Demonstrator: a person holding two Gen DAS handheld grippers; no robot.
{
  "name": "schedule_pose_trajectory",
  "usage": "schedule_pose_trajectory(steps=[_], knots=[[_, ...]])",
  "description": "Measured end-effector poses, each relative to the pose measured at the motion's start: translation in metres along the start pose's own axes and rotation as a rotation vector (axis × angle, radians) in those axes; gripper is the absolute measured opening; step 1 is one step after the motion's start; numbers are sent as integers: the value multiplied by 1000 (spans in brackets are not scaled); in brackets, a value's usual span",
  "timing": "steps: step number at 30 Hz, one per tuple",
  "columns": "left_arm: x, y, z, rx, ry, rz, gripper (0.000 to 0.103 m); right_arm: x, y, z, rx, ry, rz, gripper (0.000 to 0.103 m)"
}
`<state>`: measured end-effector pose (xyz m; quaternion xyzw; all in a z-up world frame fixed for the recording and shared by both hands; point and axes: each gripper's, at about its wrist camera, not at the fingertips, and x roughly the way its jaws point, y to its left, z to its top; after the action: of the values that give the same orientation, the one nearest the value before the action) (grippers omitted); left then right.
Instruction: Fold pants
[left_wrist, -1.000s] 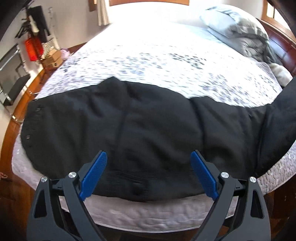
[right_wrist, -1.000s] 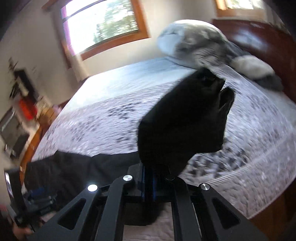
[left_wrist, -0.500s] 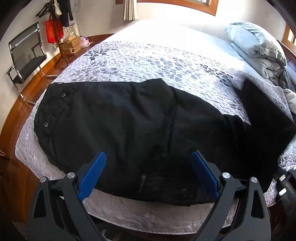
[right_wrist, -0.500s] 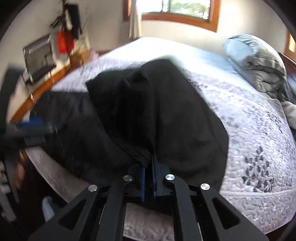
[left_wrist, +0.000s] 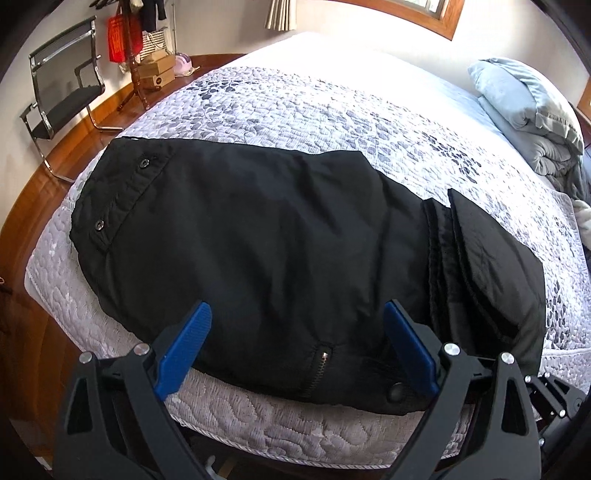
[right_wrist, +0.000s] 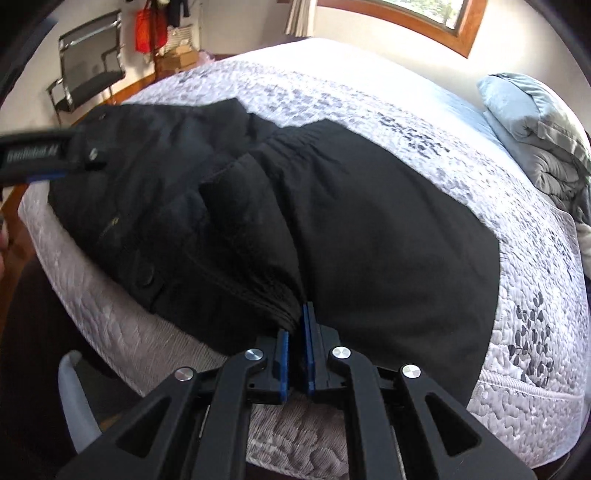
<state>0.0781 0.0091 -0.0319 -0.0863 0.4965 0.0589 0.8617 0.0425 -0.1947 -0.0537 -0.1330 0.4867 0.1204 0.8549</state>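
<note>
1. The black pants lie across the near edge of the bed, one end folded back over the rest.
2. The right tool is clenched on the folded fabric edge.
3. The left tool hangs released above the pants, jaws spread wide.

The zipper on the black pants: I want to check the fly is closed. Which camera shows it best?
The left wrist view: the zipper sits sharp between the open left gripper fingers, near the bed edge. The right wrist view shows only a faint, blurred brass glint of it.
</note>
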Motion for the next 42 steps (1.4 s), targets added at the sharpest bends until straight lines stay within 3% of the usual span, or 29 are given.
schedule_pose_trajectory(steps=[7, 10, 13, 15, 19, 23, 25, 32, 38, 42], knots=[[5, 5, -2, -13, 17, -14, 94, 9, 15, -9, -47, 30, -11, 9], [6, 9, -1, -12, 9, 0, 94, 12, 13, -8, -32, 48, 17, 23], [6, 13, -1, -5, 11, 22, 94, -1, 13, -9, -21, 28, 88, 46], [7, 16, -1, -13, 16, 28, 94, -15, 15, -8, -4, -9, 159, 47], [9, 17, -2, -33, 31, 7, 94, -27, 21, 4, 6, -61, 170, 47], [8, 7, -6, 27, 59, -5, 95, -12, 28, 13, 15, -20, 132, 47], [10, 1, -10, 84, 72, 30, 95, -3, 26, 14, 50, 8, 105, 47], [14, 7, -15, 125, 60, 87, 95, 0, 14, 11, 143, -1, 154, 15], [15, 21, -17, 109, 60, 116, 95, -19, 13, 22, 168, -59, 185, 14], [15, 20, -17, 99, 67, 99, 95, -13, 25, 16, 127, -12, 213, 14]])
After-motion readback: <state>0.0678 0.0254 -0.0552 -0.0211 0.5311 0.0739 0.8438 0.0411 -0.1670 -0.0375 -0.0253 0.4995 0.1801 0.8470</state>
